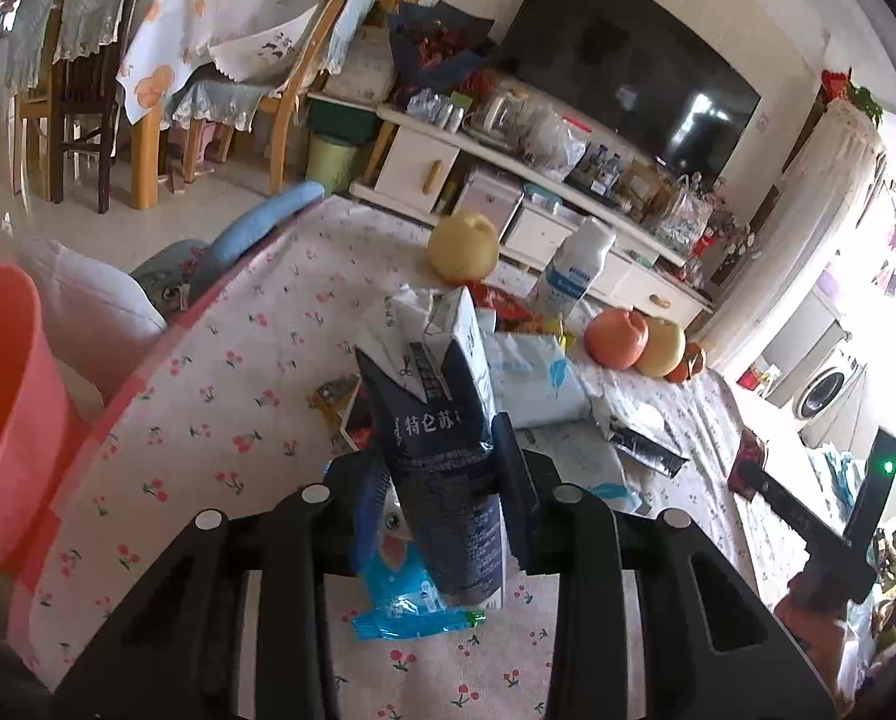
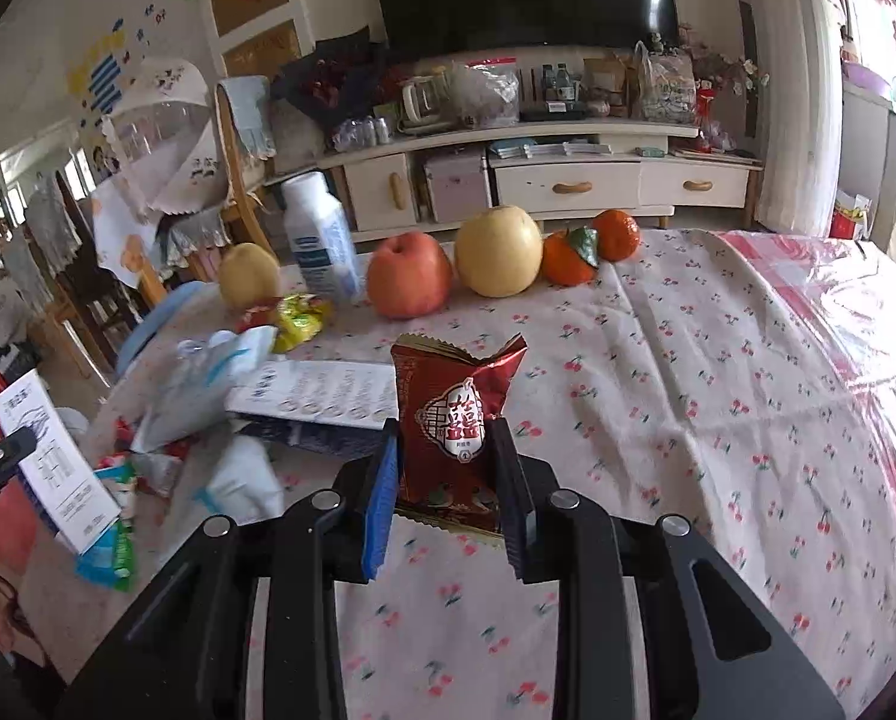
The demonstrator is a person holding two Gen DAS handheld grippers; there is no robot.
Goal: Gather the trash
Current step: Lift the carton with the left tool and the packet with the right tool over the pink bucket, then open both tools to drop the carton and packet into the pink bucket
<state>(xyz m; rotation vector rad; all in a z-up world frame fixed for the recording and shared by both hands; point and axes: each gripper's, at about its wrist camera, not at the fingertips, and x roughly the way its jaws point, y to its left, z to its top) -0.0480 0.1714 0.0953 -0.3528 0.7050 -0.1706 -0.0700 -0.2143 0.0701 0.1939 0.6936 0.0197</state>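
My left gripper (image 1: pixel 442 468) is shut on a dark blue and white milk carton (image 1: pixel 442 414), together with a light blue snack wrapper (image 1: pixel 406 594) that hangs below it, above the cherry-print tablecloth (image 1: pixel 220 396). My right gripper (image 2: pixel 448 456) is shut on a red foil snack packet (image 2: pixel 451 426), held above the cloth (image 2: pixel 688 420). Loose trash lies on the table: white and blue plastic wrappers (image 2: pixel 208 384), a paper leaflet (image 2: pixel 322 396), and a yellow and red wrapper (image 2: pixel 295 315). The carton in my left gripper also shows at the left edge of the right wrist view (image 2: pixel 52 462).
A pink bin (image 1: pixel 10 408) stands off the table's left edge. Fruit lines the far side: a red apple (image 2: pixel 409 282), pears (image 2: pixel 497 252), tangerines (image 2: pixel 568 258), and a white bottle (image 2: pixel 319 240). Beyond are a TV cabinet (image 2: pixel 568 180) and chairs (image 1: pixel 88 108).
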